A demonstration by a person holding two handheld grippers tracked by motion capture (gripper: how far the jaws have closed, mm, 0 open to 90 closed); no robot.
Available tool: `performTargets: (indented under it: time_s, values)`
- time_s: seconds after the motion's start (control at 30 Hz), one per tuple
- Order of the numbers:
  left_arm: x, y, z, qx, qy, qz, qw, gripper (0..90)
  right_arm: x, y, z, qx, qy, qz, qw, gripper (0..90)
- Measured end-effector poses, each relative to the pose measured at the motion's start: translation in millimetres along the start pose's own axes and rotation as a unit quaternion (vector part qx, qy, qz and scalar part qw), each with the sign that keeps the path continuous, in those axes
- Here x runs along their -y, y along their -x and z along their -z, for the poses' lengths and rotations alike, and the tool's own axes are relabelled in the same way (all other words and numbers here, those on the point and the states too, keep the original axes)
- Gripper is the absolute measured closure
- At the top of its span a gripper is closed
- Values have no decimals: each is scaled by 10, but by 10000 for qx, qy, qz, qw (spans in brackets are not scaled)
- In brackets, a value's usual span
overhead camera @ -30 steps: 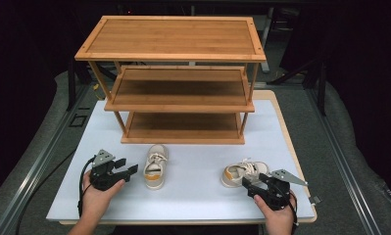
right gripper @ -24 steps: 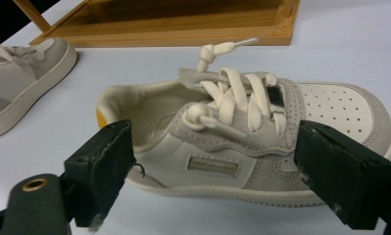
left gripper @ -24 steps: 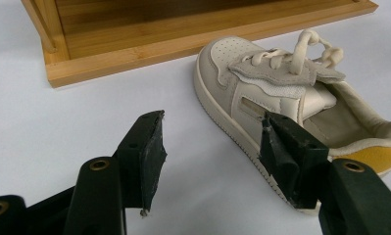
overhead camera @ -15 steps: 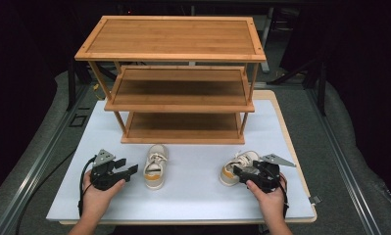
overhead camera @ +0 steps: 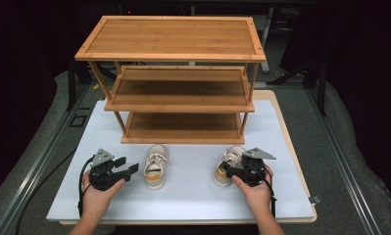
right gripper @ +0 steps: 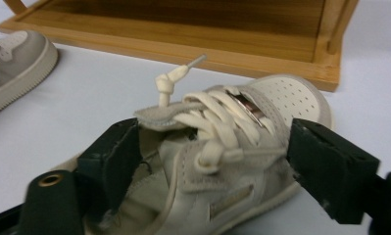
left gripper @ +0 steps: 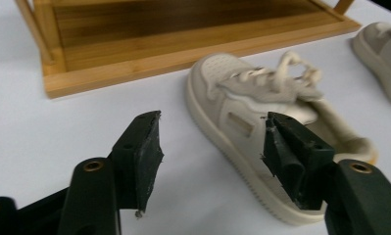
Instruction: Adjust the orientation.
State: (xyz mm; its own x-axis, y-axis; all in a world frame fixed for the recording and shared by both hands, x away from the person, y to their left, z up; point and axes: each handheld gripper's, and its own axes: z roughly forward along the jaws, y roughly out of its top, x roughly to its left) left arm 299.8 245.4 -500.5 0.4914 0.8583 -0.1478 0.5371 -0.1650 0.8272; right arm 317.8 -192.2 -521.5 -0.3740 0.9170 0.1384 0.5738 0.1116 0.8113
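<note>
The right gripper (right gripper: 207, 156) has its jaws apart with the right shoe (right gripper: 232, 127) between them. They have just been closing, but are not yet clamped. One jaw sits at the heel opening beside the tongue, and the other stands just clear of the outer side by the laces. Straddling the shoe across its middle this way seems meant to take it by the collar, where the upper gives the pads something to bite.

The left gripper (left gripper: 210, 147) has just been opening its jaws. They stand wide with only bare bench (left gripper: 46, 127) between them. The left shoe (left gripper: 247, 107) lies just beyond, off toward one jaw, with its heel end nearest that jaw and its toe pointing away. The wide gap looks like readiness to come in over the shoe's side.

In the high view the left gripper (overhead camera: 132, 169) lies just beside the left shoe (overhead camera: 155, 166), and the right gripper (overhead camera: 227, 169) is at the right shoe (overhead camera: 230, 161). The two shoes are well apart, one for each hand.

Past both sets of jaws and both toes stands the wooden shoe rack (overhead camera: 173, 36). Its bottom shelf (overhead camera: 183, 122) is empty and open toward the shoes, so it is probably where they are bound. With the toes already facing it, each shoe could go forward without turning.
</note>
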Motion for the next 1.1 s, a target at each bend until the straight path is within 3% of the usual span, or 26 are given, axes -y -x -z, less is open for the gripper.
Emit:
performTargets:
  time_s: [0.13,0.3,0.37,0.47,0.57,0.7,0.73,0.83,0.9,0.93,1.1]
  values:
    - [-31,96,-9,165,29,-48,9998,356,47,-48,79,280,27,18,9996,236]
    - [-34,135,-90,329,-4,151,9993,357,91,-80,114,234,20,-243,9994,308]
    - [-34,158,-124,372,-26,166,9992,359,93,-89,106,333,-15,-266,9991,326]
    - [-31,216,-202,418,-74,121,9990,363,101,-78,77,300,-26,-342,9990,332]
    - [-35,263,-310,252,-185,-77,9995,373,103,-87,59,338,-17,-308,9990,334]
    - [-31,289,-398,123,-251,-178,9995,476,108,-89,61,379,-27,-341,9987,352]
    - [-30,293,-411,67,-291,-140,9995,510,115,-71,68,328,-36,-486,9983,383]
    - [-31,289,-418,6,-357,-119,9993,536,123,-65,73,342,-5,-584,9977,403]
    - [-27,270,-442,-33,-409,-45,9991,556,119,-78,68,389,3,-563,9977,412]
    - [-19,255,-492,-7,-442,85,9990,558,104,-104,50,451,-5,-514,9977,423]
    - [-23,262,-502,-24,-466,112,9988,571,73,-144,11,663,-96,-401,9969,461]
